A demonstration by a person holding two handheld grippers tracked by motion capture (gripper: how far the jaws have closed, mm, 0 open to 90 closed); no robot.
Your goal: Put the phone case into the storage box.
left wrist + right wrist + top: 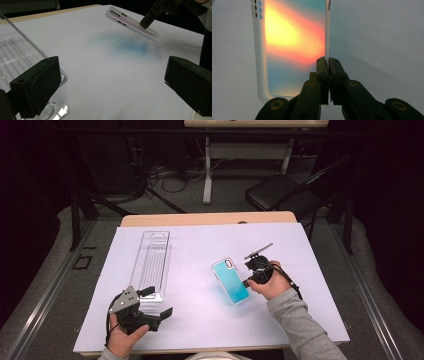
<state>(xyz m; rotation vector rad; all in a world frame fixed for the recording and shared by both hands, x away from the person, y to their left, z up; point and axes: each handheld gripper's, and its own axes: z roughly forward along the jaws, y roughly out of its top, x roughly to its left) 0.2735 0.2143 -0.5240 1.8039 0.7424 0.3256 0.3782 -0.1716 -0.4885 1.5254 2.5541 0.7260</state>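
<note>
Surface: white sheet [200, 320] over a wooden table [210, 218], dark room behind.
Left gripper [161, 305]: near edge, jaws wide apart, holding nothing, just beside the clear plastic package [152, 265].
Right gripper [251, 270]: jaws clamped on the side rim of the phone case [230, 280].
Phone case: teal, mid-sheet, tilted, raised edge off the sheet.
Far: folding chair [285, 190], cables on floor.

Bright overhead light floods the white bench [200, 315]; the surroundings fall dark, and close views blur softly.
</note>
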